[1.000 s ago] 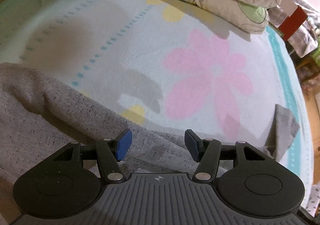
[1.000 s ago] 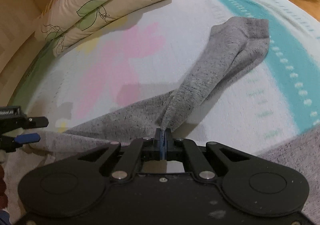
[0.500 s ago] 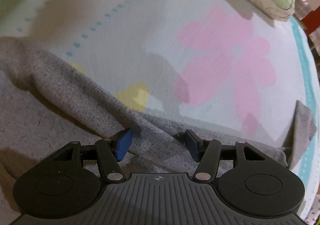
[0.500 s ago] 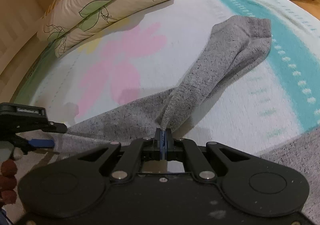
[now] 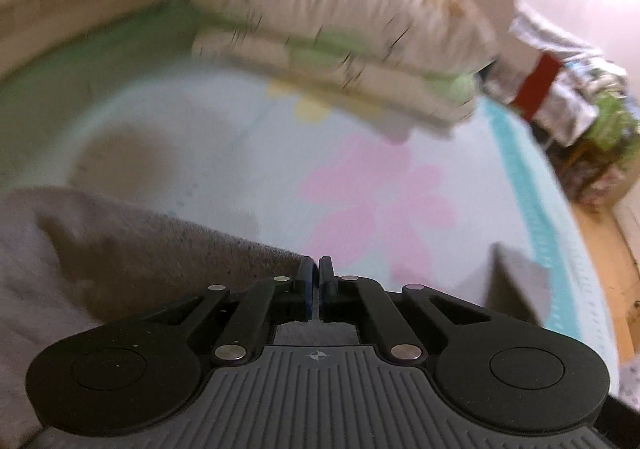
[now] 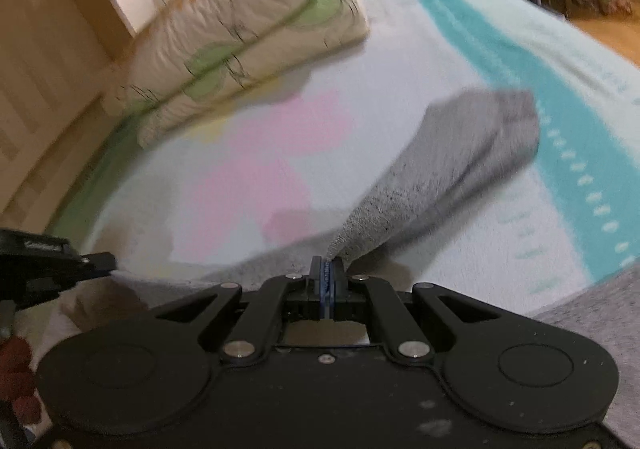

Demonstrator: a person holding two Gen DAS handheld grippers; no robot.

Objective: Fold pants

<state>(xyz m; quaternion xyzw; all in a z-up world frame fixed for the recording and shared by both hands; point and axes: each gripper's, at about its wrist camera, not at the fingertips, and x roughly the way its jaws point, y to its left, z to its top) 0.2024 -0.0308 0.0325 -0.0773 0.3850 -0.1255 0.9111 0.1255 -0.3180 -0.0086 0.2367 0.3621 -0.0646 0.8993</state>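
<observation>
Holding the grey pants [image 6: 432,177] in both tongs right now. My right tongs [image 6: 327,269] are pinched tight on a fabric edge, with one leg stretching away across the bed [image 6: 460,61]. My left tongs [image 5: 314,269] are clamped together on another fold, cloth bunched off to their left. Pants sit on the flowered blanket, pillows [image 5: 340,33] stacked at the far end. Both views are pretty blurry.
</observation>
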